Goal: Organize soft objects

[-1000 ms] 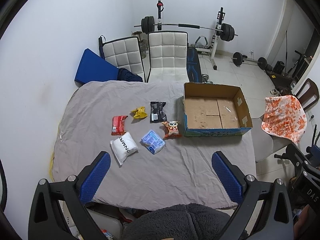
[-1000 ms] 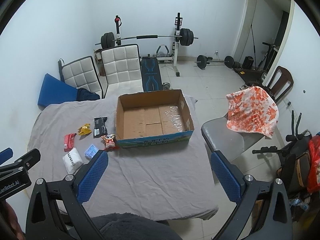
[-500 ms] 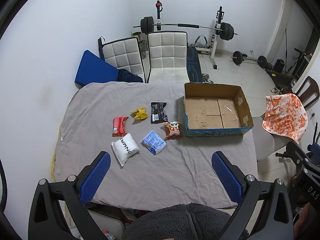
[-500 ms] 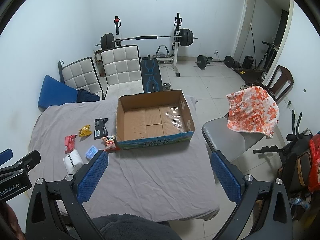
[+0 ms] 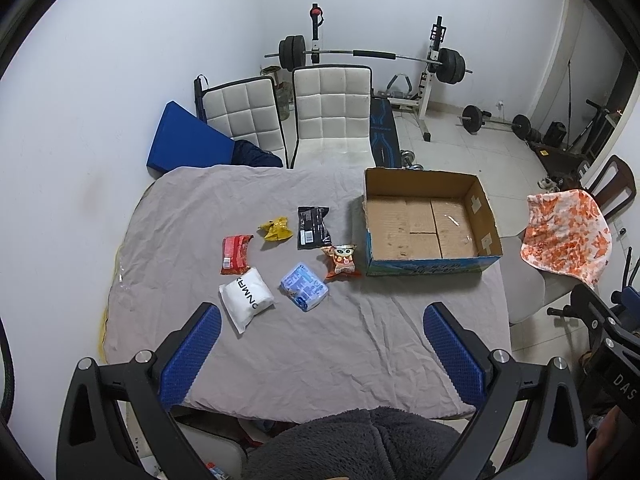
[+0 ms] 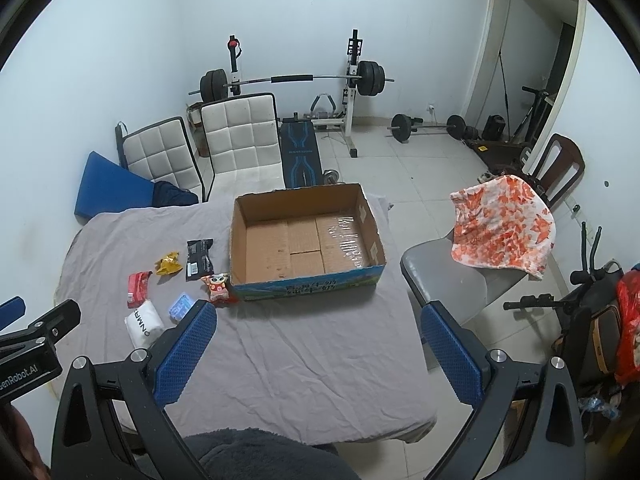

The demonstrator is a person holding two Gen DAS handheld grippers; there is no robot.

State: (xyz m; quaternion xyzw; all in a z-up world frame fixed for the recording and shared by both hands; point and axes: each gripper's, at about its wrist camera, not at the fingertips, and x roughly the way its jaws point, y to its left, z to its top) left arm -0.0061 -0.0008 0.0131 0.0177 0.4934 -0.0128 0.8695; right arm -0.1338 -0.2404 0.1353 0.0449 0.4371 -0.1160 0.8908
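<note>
1. Both grippers are held above the near edge of the table: my left gripper (image 5: 320, 344) and my right gripper (image 6: 316, 340) each have the blue pads spread wide apart, with nothing between them
2. Six soft packets lie in a loose cluster on the grey tablecloth (image 5: 320, 360), left of the open cardboard box (image 5: 428, 224), which holds nothing that I can see
3. White pillow pack (image 5: 246, 298): it sits nearest my left gripper and looks plump and air-filled. I judge it light and squashy; I would take it across the short width at the middle, with gentle closure so that it does not pop or squirt out
4. Blue packet (image 5: 304, 286): it lies just beside the white one, glossy film, probably slippery. Same hold, across the body rather than at the crimped end
5. Orange owl-print packet (image 5: 342, 262): it is close against the box's front-left corner, so a pad has little room on that side; I would approach it from the open side
6. Black packet (image 5: 312, 226) and red packet (image 5: 236, 254): both lie flat and thin. I expect the pads must press into the cloth to get under an edge
7. Yellow wrapper (image 5: 276, 230): it is crumpled, standing up slightly, and should pinch easily at its raised fold
</note>
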